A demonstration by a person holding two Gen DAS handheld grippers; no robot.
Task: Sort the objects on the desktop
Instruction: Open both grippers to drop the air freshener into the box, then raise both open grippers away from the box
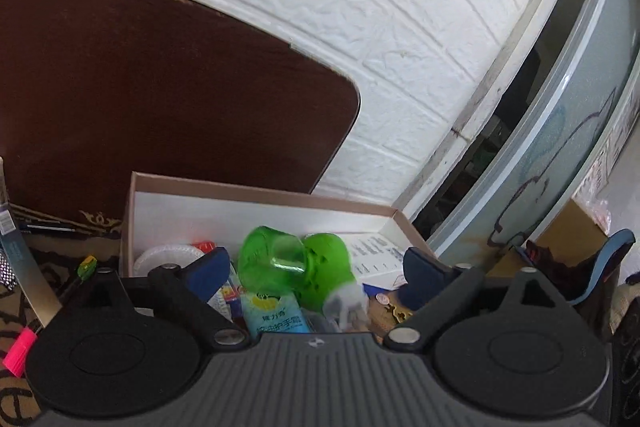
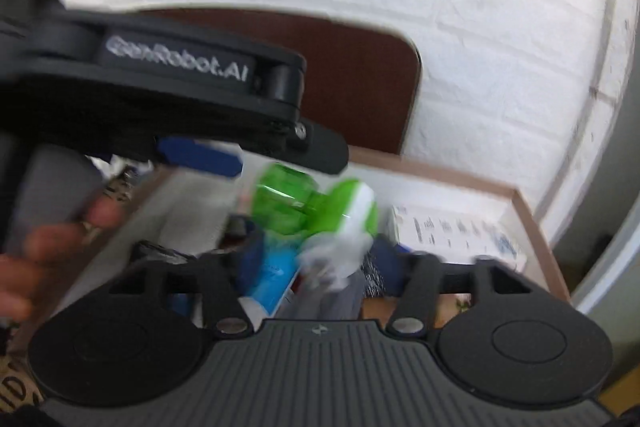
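A green translucent device with a white part (image 1: 294,265) lies in the open cardboard box (image 1: 256,211) on top of other items; it also shows, blurred, in the right wrist view (image 2: 316,211). My left gripper (image 1: 316,267) is open above the box, its blue-padded fingers on either side of the green device and apart from it. My right gripper (image 2: 316,259) is open over the same box (image 2: 516,211), just in front of the green device. A light-blue hand cream tube (image 1: 276,315) lies under the device. The left gripper's body (image 2: 172,79) crosses the right wrist view.
A dark brown board (image 1: 160,99) leans on the white brick wall behind the box. A pink highlighter (image 1: 18,351), a green-yellow pen (image 1: 86,267) and a grey flat package (image 1: 24,267) lie left of the box. A white round lid (image 1: 168,257) is inside the box.
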